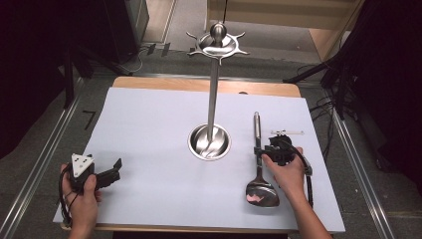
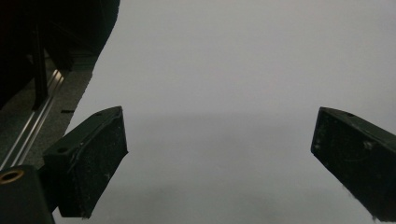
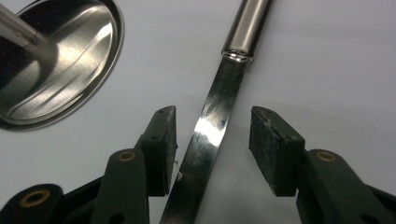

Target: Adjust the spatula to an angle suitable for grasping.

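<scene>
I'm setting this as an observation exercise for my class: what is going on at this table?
A person works with a gripper in each hand. The right gripper straddles the flat handle of a steel serving spoon lying on the white table cover, jaws open and not pressing it. The left gripper rests open near the table's corner. A steel utensil stand waits in the middle.

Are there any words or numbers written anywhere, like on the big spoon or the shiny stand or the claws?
No words, numbers or brand names can be read.
Big spoon: plain shiny metal, no writing seen.
Stand: plain metal, no writing seen.
White board: blank.
Floor beside the table: a dark mark shaped a bit like "7", too unclear to call a number.
Left claw and right claw: no labels seen.
</scene>
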{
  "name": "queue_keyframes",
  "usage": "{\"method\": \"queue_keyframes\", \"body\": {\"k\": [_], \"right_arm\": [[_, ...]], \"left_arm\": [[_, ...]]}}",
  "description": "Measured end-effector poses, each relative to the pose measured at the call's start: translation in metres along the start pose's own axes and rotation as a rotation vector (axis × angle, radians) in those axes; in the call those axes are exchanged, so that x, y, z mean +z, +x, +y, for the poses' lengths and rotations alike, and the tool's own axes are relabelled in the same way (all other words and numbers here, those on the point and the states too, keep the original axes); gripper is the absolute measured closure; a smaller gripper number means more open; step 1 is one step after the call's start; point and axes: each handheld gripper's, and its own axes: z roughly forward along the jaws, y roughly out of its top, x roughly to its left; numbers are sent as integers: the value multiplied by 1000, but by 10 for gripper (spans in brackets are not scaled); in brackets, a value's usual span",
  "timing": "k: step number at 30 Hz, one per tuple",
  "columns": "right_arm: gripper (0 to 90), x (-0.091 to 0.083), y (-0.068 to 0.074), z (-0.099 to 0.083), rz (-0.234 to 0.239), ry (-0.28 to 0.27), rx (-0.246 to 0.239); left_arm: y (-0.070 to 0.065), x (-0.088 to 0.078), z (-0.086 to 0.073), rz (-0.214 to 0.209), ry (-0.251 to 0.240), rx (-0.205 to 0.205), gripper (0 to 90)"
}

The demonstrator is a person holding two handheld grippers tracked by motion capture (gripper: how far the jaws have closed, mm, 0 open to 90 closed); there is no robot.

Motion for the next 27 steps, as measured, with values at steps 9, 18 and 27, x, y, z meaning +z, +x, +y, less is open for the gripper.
{"method": "queue_keyframes", "body": {"k": [9,18,27], "right_arm": [[599,13,1,9,-52,23,61],[617,20,18,5,-173,7,-73],[681,21,20,4,-191,-4,-54]], "left_arm": [[0,0,0,0,0,0,43],[-1,0,0,3,2,6,44],[-1,1,0,4,7,4,44]]}}
